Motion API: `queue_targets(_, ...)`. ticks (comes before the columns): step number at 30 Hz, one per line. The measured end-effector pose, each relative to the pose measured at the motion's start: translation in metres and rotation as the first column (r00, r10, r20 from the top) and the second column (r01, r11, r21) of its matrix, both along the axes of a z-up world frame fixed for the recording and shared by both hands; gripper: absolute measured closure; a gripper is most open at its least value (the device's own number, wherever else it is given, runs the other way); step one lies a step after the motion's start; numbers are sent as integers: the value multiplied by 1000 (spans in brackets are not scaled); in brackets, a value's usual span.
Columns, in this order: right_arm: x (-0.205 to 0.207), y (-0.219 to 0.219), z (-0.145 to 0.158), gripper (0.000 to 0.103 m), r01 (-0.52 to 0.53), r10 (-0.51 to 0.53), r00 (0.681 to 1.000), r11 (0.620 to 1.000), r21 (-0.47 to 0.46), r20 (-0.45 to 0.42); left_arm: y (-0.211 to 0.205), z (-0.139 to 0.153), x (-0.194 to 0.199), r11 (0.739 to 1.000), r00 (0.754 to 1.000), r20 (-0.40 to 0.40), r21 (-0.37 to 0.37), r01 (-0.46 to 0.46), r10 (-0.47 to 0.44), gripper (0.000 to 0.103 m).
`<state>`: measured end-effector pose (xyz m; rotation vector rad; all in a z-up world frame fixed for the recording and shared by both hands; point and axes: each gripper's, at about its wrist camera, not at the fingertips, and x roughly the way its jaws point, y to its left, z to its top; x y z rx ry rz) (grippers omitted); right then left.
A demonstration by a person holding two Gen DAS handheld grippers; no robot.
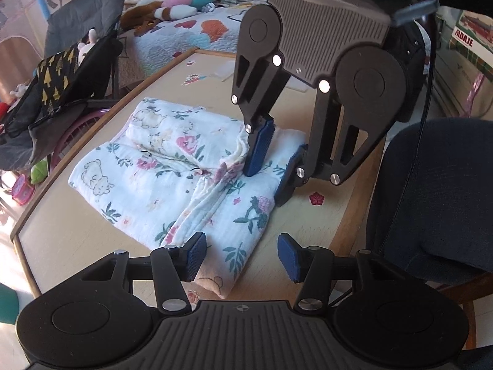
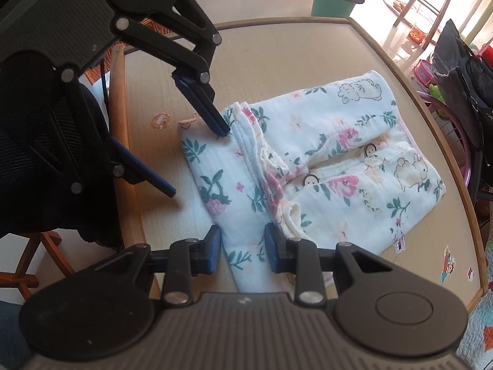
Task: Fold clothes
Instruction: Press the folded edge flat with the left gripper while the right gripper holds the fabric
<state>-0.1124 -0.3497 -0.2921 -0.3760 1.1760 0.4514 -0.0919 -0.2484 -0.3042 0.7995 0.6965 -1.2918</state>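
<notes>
**Folded Garment Sat Mid-Table, Both Grippers Open Over One End**

The beige wood-rimmed tabletop [image 2: 277,61] had bare room on all sides. The white floral muslin garment [image 1: 172,178] lay folded in layers near its middle. The right gripper [image 2: 242,246] and left gripper [image 1: 242,252] straddled one end, jaws spread, gripping nothing. Risk, as I judged it: a pad snagging the loose layered edge would spill the fold.
</notes>
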Motion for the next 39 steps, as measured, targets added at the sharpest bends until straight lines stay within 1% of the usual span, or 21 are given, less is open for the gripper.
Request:
queue_targets(7,0,-2,0,72,-6,6,1000,1000,6,10,-4,-6,1,1000,1000,-6,12,-2,2,49)
queue_targets(10,-2,0,0,72,-12,12,1000,1000,-6,20,-6,-8,2,1000,1000,-8,17,-2,3,49)
queue_targets(12,-3,3,0,72,-18,19,999,1000,-21,27,-9,-10,5,1000,999,-29,17,-14,14,49)
queue_targets(16,-13,15,4,72,-93,98,993,993,-73,66,-11,-12,13,999,997,-72,13,-32,33,49)
queue_targets(19,-17,24,6,72,-149,156,983,986,-80,96,-12,-14,17,999,996,-85,13,-29,30,49)
queue_targets(22,-16,27,1,72,-176,185,978,979,-99,91,-13,-14,19,999,994,-101,14,-37,38,49)
queue_targets(25,-8,23,1,73,-148,154,985,986,-76,77,-15,-14,26,999,991,-127,8,-51,51,49)
queue_targets(27,-5,21,1,73,-146,151,987,987,-73,62,-14,-14,28,998,988,-143,3,-57,56,49)
queue_targets(28,-3,21,2,75,-149,154,987,986,-78,56,-14,-15,29,998,987,-148,1,-57,56,49)
queue_targets(30,0,20,3,79,-143,147,988,986,-83,44,-14,-16,28,999,990,-134,-1,-43,42,49)
queue_targets(31,1,19,3,85,-141,146,988,986,-86,44,-14,-17,26,1000,993,-114,1,-27,27,49)
queue_targets(33,3,16,4,87,-134,138,990,988,-78,43,-14,-19,19,1000,998,-60,8,12,-11,49)
queue_targets(34,4,13,5,89,-117,120,992,991,-66,41,-14,-20,15,1000,999,-36,7,27,-27,49)
queue_targets(36,4,11,6,92,-92,94,995,995,-49,38,-12,-19,9,999,999,-13,8,39,-39,49)
queue_targets(39,6,5,10,95,-31,31,999,999,13,17,-12,-20,3,997,998,20,25,67,-68,49)
